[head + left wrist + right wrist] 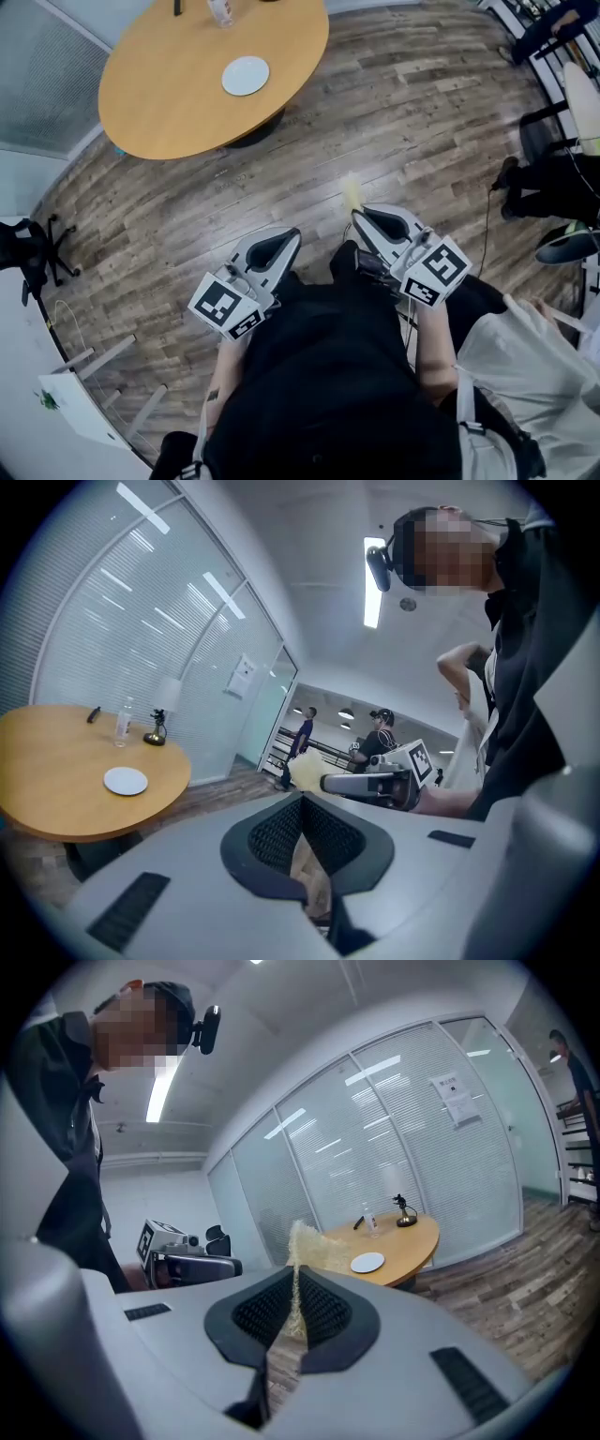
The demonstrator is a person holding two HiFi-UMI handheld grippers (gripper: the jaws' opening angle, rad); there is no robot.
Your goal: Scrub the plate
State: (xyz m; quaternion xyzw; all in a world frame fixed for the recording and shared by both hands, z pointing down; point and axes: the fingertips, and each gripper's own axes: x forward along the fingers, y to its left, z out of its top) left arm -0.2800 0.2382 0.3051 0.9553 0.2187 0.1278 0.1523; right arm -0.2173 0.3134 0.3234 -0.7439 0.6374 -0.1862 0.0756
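Observation:
The white plate (pixel 246 75) lies on a round wooden table (pixel 159 103), well ahead of me across the floor. It also shows small in the left gripper view as the plate (pixel 125 780) and in the right gripper view as the plate (pixel 367 1262). My right gripper (pixel 361 217) is shut on a pale yellow scrub pad (pixel 352 193), which sticks up between the jaws as the pad (pixel 307 1241). My left gripper (pixel 289 236) is held beside it in front of my body, and its jaws (pixel 302 803) are shut with nothing in them.
A clear bottle (pixel 122 722) and a small dark stand (pixel 155 728) are on the table's far side. Wood floor lies between me and the table. An office chair (pixel 28 253) is at the left, a seated person (pixel 553 178) at the right, and glass partitions stand behind the table.

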